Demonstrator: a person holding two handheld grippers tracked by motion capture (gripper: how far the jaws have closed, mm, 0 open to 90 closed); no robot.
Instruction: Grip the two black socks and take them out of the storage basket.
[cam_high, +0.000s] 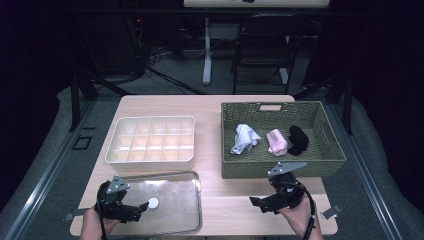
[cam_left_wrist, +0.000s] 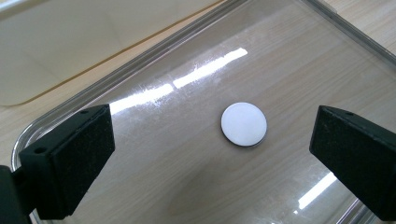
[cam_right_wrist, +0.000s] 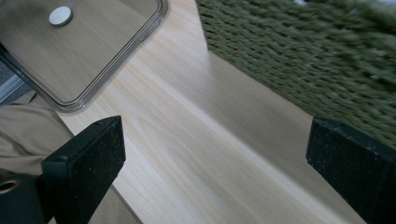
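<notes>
A clear lid (cam_high: 165, 200) lies flat on the table's front left, with a white round disc (cam_high: 153, 203) on it. My left gripper (cam_high: 141, 210) hovers open over the lid's left part; in the left gripper view the disc (cam_left_wrist: 243, 124) sits between the wide-spread jaws, lower down on the lid (cam_left_wrist: 187, 154). My right gripper (cam_high: 256, 203) is open at the front right, above bare table just in front of the green woven basket (cam_high: 250, 167). The basket holds a white sock (cam_high: 245, 138), a pink sock (cam_high: 276, 141) and a black sock (cam_high: 298, 139).
A cream divided organizer box (cam_high: 150, 140) stands behind the lid. In the right gripper view the basket wall (cam_right_wrist: 303, 56) is at upper right and the lid's corner (cam_right_wrist: 93, 56) at upper left. Beyond the table stand a chair (cam_high: 262, 45) and a desk leg.
</notes>
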